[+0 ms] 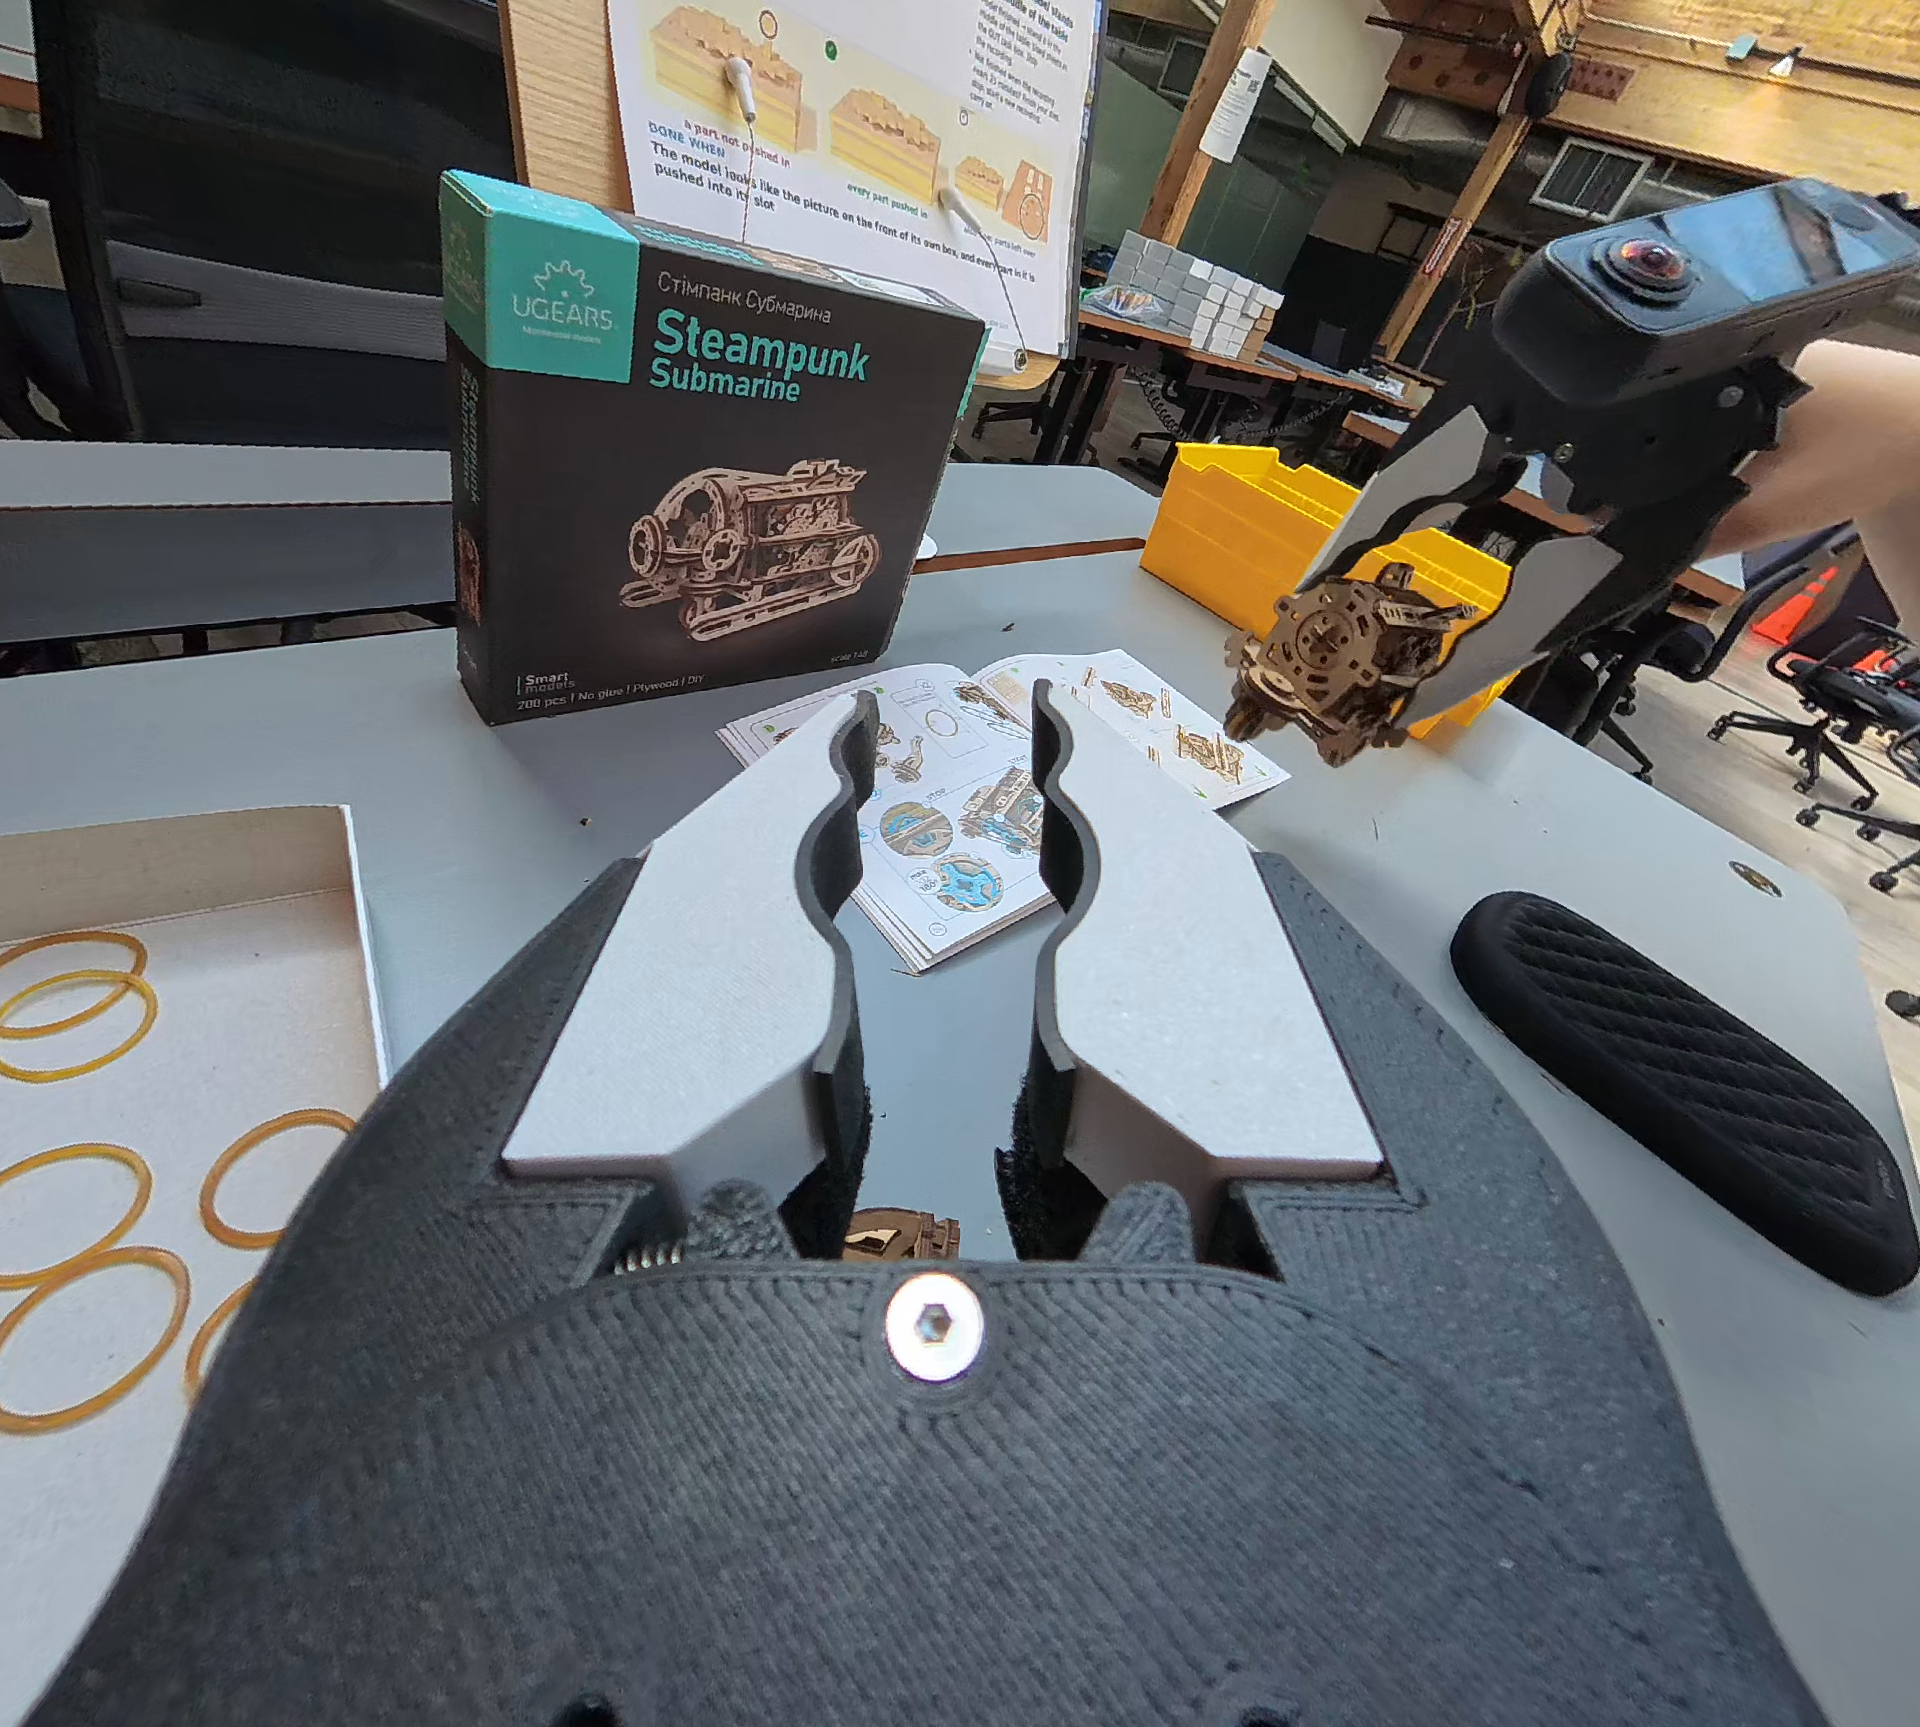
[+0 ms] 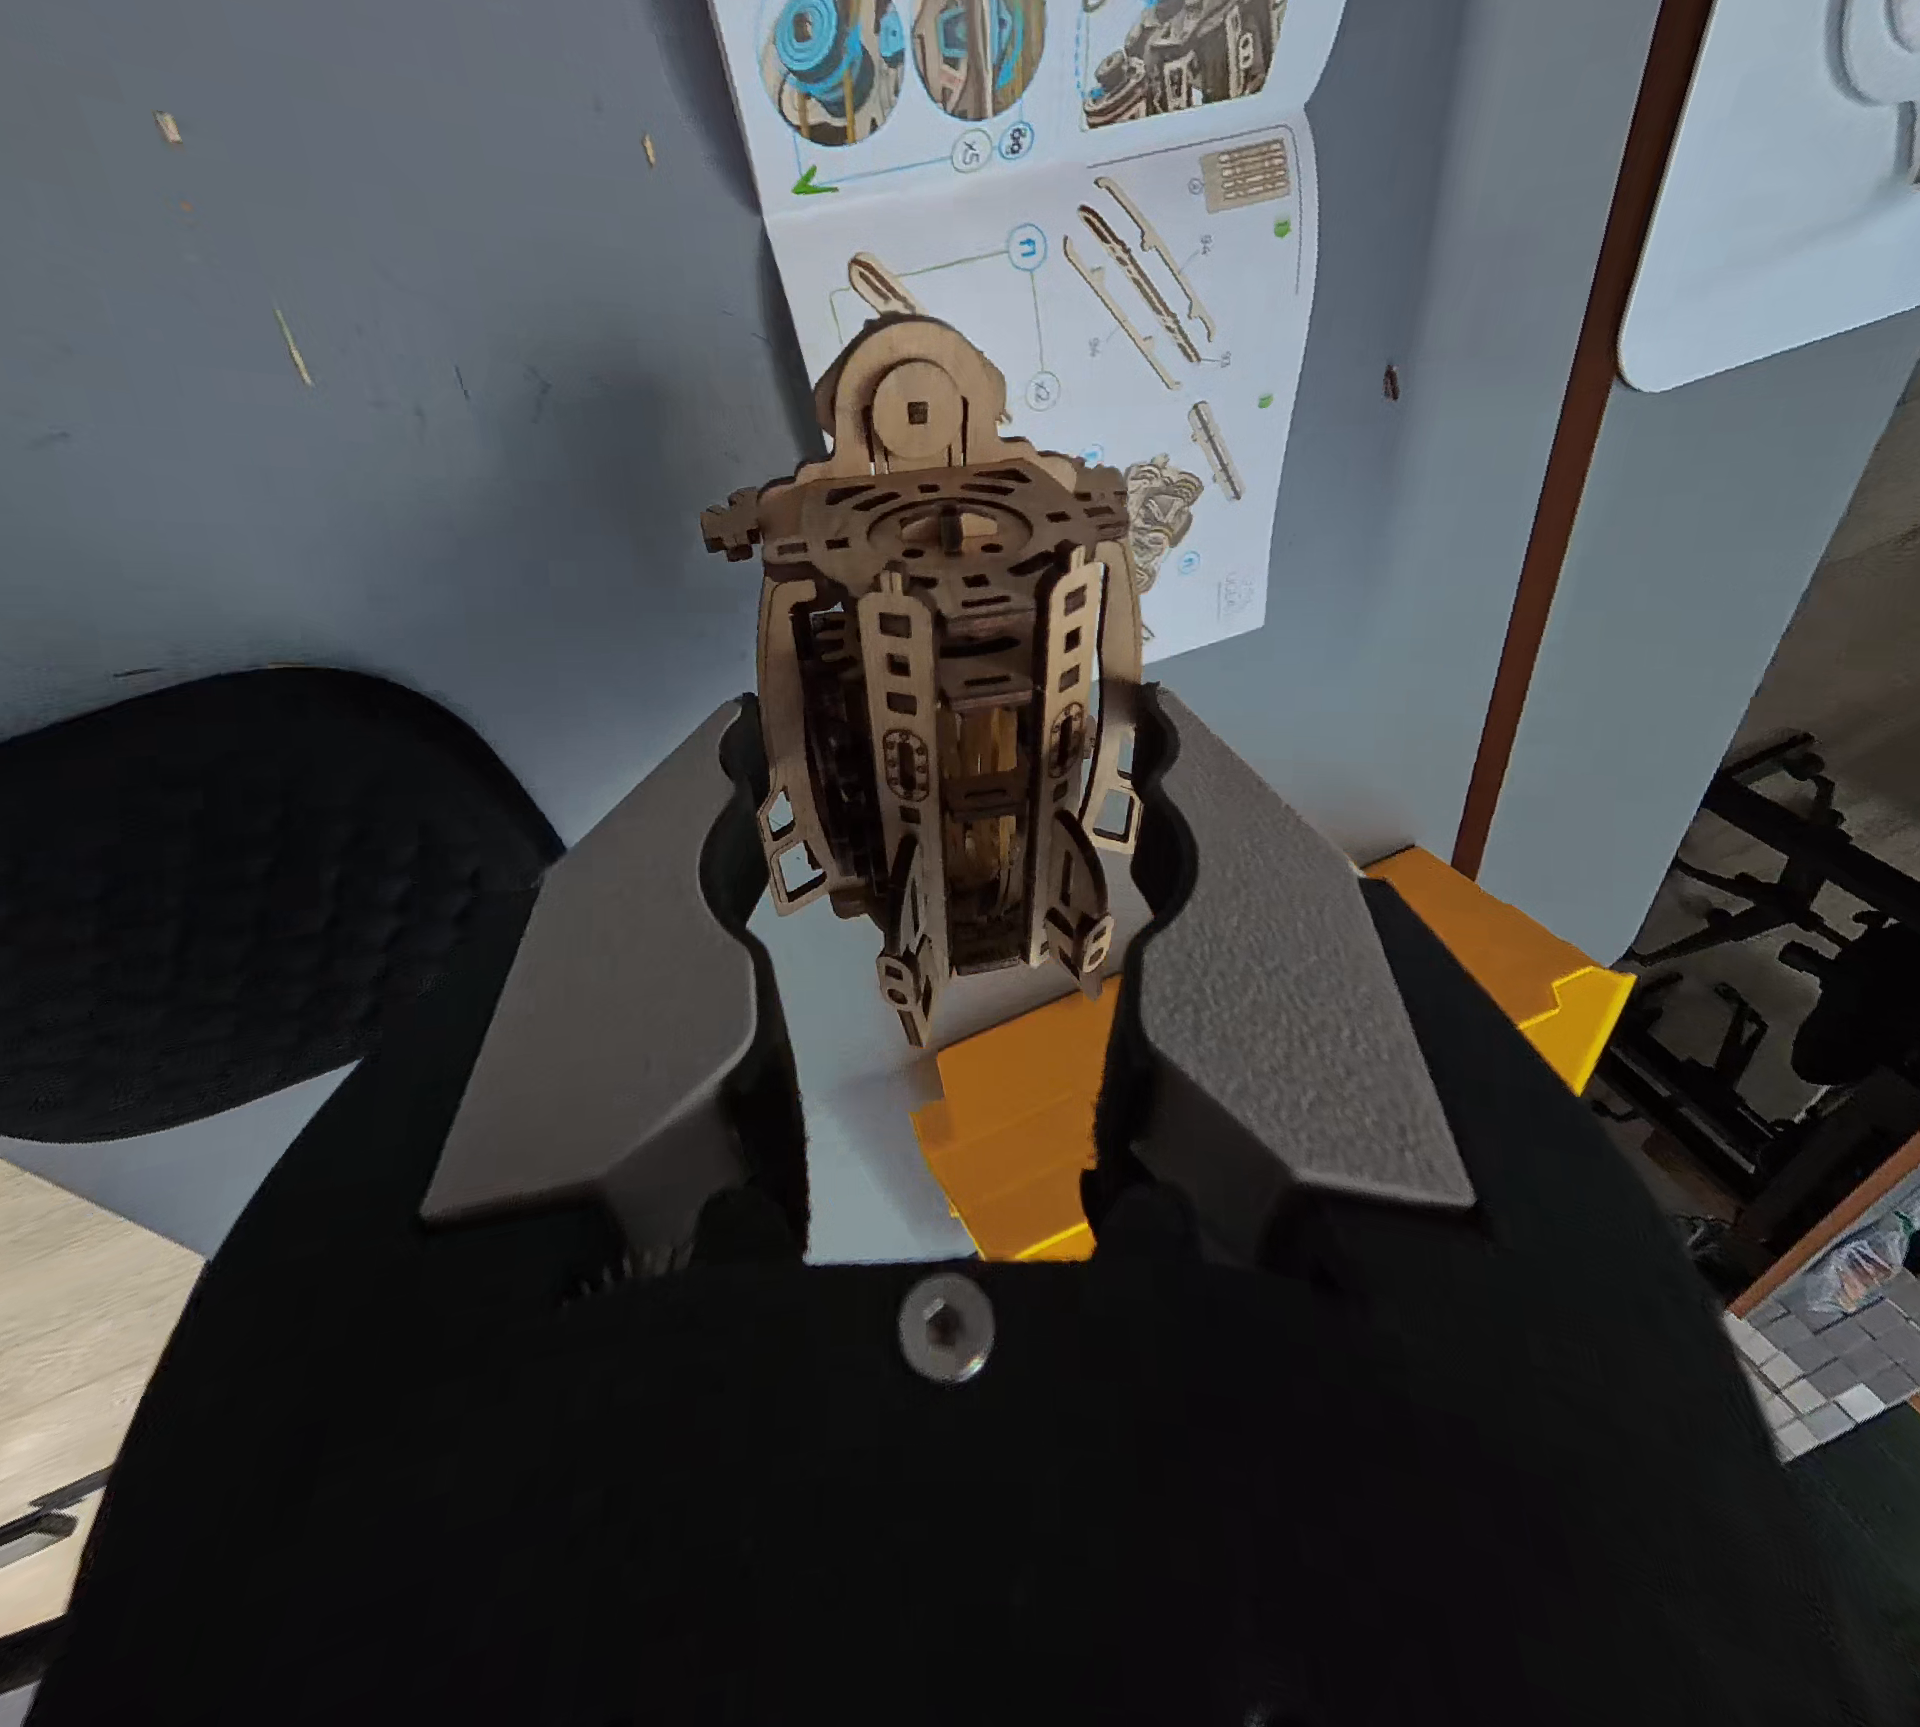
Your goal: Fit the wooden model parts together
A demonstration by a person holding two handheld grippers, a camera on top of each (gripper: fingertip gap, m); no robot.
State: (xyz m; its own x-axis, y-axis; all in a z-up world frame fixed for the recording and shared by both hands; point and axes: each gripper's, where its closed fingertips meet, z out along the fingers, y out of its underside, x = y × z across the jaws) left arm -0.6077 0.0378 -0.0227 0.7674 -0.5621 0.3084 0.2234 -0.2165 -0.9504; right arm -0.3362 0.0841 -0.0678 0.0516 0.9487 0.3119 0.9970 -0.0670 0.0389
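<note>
Fingers (image 1: 790, 846) of the left gripper (image 1: 951, 732) stand parted with nothing between them, hovering over the grey table (image 1: 312, 742). Beyond the tips lies an open booklet (image 1: 1143, 732). Far left of it stands a dark kit box (image 1: 707, 472), upright, with a poster board (image 1: 831, 15) behind. Near left, a shallow tray (image 1: 208, 898) holds rubber bands (image 1: 73, 1002). Near right lies a black pad (image 1: 1683, 1085). Far right, the right gripper (image 1: 1382, 649) holds the wooden model (image 1: 1340, 659) in the air, in front of a yellow bin (image 1: 1226, 524); a finger lies on each side of it.

Right wrist view: both pads (image 2: 743, 804) of the right gripper (image 2: 940, 804) press the model's (image 2: 935, 690) side plates, clamped on it. The model's perforated end plate points away from the camera. The booklet (image 2: 1174, 243) lies on the table (image 2: 364, 275) beyond, the pad (image 2: 208, 898) at left, the bin (image 2: 1018, 1127) under the right finger.
</note>
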